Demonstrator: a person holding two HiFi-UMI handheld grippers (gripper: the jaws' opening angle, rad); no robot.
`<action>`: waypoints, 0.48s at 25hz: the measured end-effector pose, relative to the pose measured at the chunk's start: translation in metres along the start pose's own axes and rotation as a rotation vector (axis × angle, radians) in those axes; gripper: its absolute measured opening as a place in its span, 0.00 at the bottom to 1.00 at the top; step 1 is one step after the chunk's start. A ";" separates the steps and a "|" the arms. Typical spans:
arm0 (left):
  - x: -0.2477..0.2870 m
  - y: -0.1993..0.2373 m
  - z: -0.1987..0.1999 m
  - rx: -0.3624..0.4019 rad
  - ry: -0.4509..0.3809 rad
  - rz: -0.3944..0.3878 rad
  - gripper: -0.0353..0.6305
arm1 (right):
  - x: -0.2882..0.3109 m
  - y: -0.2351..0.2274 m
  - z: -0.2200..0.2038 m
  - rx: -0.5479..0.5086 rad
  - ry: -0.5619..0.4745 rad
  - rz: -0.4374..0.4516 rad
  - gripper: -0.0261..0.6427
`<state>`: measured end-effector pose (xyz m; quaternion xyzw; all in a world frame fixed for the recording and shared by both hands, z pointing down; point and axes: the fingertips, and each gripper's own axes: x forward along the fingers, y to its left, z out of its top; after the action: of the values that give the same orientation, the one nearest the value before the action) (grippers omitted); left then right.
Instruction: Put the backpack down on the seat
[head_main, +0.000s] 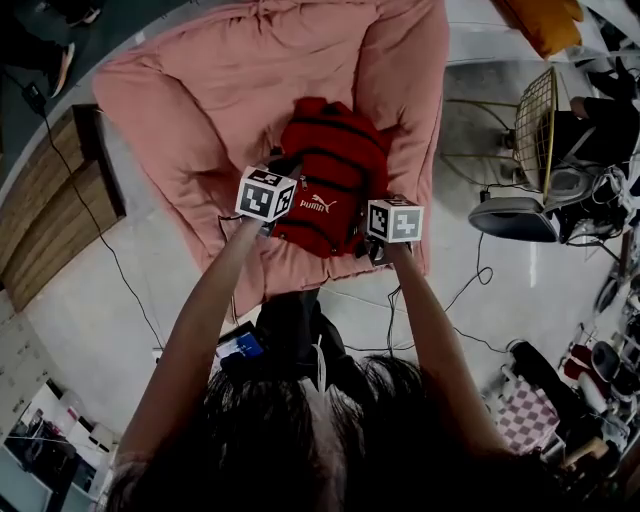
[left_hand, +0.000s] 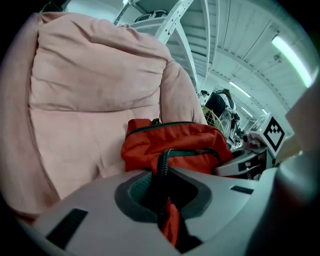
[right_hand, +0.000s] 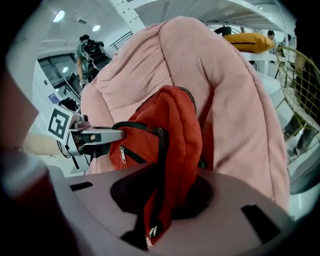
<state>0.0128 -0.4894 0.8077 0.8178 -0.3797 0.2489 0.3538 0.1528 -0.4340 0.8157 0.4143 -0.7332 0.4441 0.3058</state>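
Note:
A red backpack (head_main: 335, 170) with black zips and a white logo rests upright on the pink cushioned seat (head_main: 230, 90). My left gripper (head_main: 272, 222) is shut on the backpack's near left edge; the left gripper view shows red fabric and a black zip (left_hand: 162, 172) pinched between the jaws. My right gripper (head_main: 372, 248) is shut on the backpack's near right edge, with a fold of red fabric (right_hand: 172, 165) running down into the jaws. The backpack (left_hand: 175, 142) leans against the seat's pink backrest (right_hand: 220, 85).
A wooden panel (head_main: 50, 200) lies left of the seat. A wire-frame chair (head_main: 535, 125) and an office chair (head_main: 515, 218) stand to the right, with cables (head_main: 470, 280) on the floor. A person with a backpack (right_hand: 92, 50) stands far off.

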 end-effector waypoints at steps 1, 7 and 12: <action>-0.001 0.000 0.000 0.003 0.001 -0.006 0.12 | -0.001 0.001 -0.002 -0.013 0.003 -0.005 0.15; -0.013 -0.013 0.000 0.044 -0.049 -0.090 0.51 | -0.020 -0.005 -0.005 0.032 -0.012 -0.018 0.42; -0.040 -0.018 -0.001 0.062 -0.079 -0.043 0.51 | -0.056 -0.001 -0.008 0.019 -0.100 -0.007 0.42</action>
<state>0.0040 -0.4622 0.7745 0.8455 -0.3679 0.2202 0.3184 0.1810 -0.4086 0.7733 0.4417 -0.7418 0.4287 0.2662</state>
